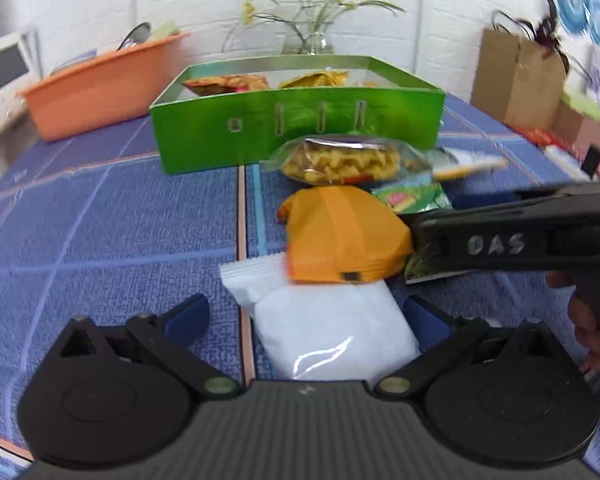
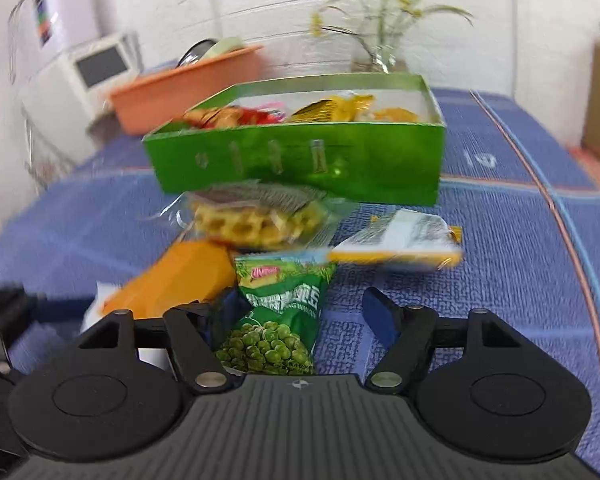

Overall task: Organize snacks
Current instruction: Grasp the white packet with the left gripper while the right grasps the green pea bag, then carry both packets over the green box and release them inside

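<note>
A green box (image 1: pixel 300 136) (image 2: pixel 300 160) stands on the blue tablecloth with several snack packs inside. In front of it lie a clear waffle pack (image 1: pixel 340 160) (image 2: pixel 255 220), an orange pack (image 1: pixel 340 232) (image 2: pixel 179 280), a green pea pack (image 2: pixel 279 320) (image 1: pixel 414 198), a white pack (image 1: pixel 328 328) and a yellow-white pack (image 2: pixel 400 240). My left gripper (image 1: pixel 308 320) is open, with the white pack between its fingers. My right gripper (image 2: pixel 300 312) is open, with the green pea pack between its fingers; it also shows from the side in the left wrist view (image 1: pixel 520 240).
An orange basin (image 1: pixel 99 88) (image 2: pixel 187 84) sits at the back left near a white appliance (image 2: pixel 99 68). A glass vase with plants (image 1: pixel 308 40) (image 2: pixel 380 56) stands behind the box. A brown paper bag (image 1: pixel 516 76) and other items stand at the right.
</note>
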Demonstrator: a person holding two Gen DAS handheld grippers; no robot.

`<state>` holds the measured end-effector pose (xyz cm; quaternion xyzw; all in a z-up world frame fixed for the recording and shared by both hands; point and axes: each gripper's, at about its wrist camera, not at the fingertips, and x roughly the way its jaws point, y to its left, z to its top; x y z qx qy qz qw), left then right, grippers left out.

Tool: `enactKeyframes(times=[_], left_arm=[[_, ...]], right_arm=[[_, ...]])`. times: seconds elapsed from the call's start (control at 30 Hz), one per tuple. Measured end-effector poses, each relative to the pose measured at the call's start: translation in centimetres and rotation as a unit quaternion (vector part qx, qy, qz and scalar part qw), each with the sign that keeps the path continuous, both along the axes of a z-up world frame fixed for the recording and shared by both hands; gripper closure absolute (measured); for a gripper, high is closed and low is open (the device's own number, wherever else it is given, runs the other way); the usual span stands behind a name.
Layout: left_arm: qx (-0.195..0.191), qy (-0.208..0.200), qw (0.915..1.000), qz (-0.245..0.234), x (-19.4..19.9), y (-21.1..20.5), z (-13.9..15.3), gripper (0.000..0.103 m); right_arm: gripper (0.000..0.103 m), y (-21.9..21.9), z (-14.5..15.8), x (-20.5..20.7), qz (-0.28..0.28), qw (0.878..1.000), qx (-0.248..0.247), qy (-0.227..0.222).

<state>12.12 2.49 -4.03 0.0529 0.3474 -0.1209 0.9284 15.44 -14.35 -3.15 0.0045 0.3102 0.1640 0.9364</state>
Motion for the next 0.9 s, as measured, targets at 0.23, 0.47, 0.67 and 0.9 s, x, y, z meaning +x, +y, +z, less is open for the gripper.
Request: enactKeyframes(times=[0.23,0.47,0.67,0.9], left_arm=[[-0.013,-0.014,0.9986,-0.049,-1.7,0.8,0.2,0.021],[-0.044,0.011,0.9978,-0.049,-5.3,4.0,1.2,0.04],[-0.087,0.014,0.9961,-0.011,-8.2,7.7,2.8,0.04],[-0.078,-0.049,0.9953,0.029,-6.9,10.0,6.5,0.04]], right_arm=[[0.027,-0.8,-0.3,-2.2,0.056,0.998,-0.017,-0.029],[0.032,-3.0,0.0,-6.7,0.058,0.997,0.039,-0.034],[0.032,-3.9,1.2,-9.8,0.072,0.992,0.093,-0.048],[0.032,-3.3,2.0,-8.8,0.111,0.976,0.185,-0.027]])
